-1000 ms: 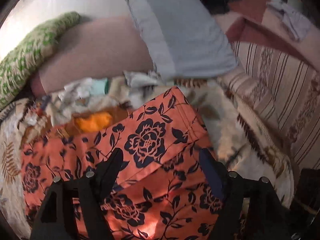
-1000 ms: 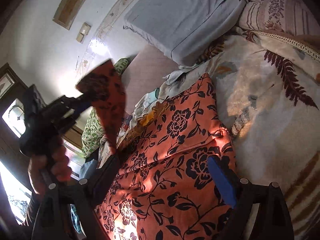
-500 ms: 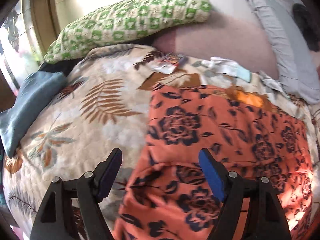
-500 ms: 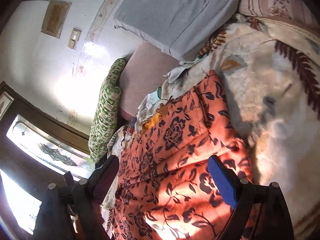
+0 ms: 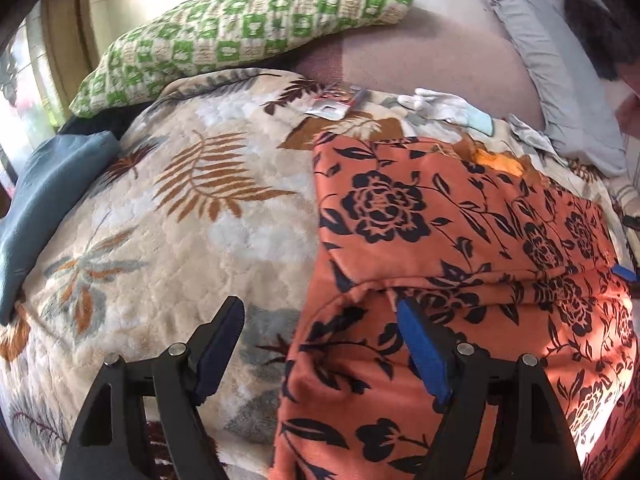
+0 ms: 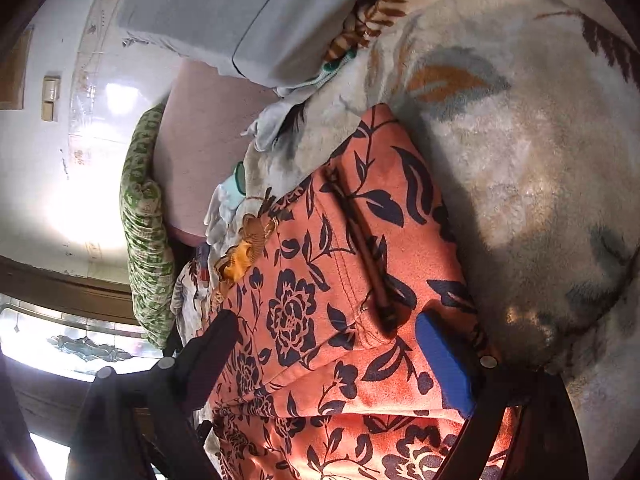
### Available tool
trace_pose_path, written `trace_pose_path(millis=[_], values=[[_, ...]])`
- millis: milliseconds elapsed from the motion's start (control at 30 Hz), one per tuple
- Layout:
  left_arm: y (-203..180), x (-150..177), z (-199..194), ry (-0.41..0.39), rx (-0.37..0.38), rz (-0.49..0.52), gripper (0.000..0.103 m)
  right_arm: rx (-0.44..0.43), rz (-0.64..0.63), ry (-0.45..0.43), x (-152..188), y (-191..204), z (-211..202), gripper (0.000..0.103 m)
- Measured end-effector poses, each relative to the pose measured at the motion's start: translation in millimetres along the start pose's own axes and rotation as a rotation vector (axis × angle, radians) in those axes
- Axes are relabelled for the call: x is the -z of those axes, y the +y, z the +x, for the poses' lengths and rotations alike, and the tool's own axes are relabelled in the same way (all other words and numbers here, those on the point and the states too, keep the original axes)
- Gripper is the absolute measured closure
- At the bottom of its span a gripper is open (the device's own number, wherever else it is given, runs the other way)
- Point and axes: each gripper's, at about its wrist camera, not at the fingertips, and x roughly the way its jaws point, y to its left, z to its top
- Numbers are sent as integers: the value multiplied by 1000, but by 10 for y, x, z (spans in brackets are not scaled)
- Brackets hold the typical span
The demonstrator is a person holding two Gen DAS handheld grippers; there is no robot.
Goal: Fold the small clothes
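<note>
An orange garment with a black flower print [image 5: 460,248] lies folded over on the leaf-patterned blanket [image 5: 180,220]; a folded layer covers its far half. My left gripper [image 5: 320,344] is open and empty, low over the garment's left edge, with the cloth edge between its fingers. My right gripper [image 6: 324,352] is open and empty over the garment's [image 6: 320,280] right part, close to the fold's hem. A blue pad of the right gripper shows at the right edge of the left wrist view [image 5: 624,272].
A green checked pillow [image 5: 240,28], a pink bolster [image 5: 420,52] and a grey pillow [image 5: 560,72] line the head of the bed. Small white clothes [image 5: 444,106] and a yellow piece [image 5: 496,160] lie behind the garment. A blue-grey cushion [image 5: 44,200] lies left.
The left gripper has let go of the folded-over flap and swung left to the garment's left edge. The right gripper has rolled and come lower and closer over the garment.
</note>
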Motion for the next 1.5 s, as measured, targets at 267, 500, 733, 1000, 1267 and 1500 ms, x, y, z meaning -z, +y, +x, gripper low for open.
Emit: trace_pose_path(millis=[267, 500, 733, 1000, 1267, 1500], values=[[249, -39, 279, 69, -132, -77, 43, 35, -17, 3, 7, 80, -1, 11], [445, 61, 288, 41, -26, -287, 51, 108, -57, 16, -23, 173, 7, 11], [148, -36, 131, -49, -146, -113, 33, 156, -106, 56, -53, 226, 150, 31], [435, -33, 318, 43, -5, -352, 62, 334, -216, 131, -40, 358, 320, 91], [629, 49, 340, 52, 109, -520, 60, 366, -340, 85, 305, 586, 27, 91], [624, -10, 258, 111, 112, -461, 47, 381, -301, 74, 357, 316, 78, 39]])
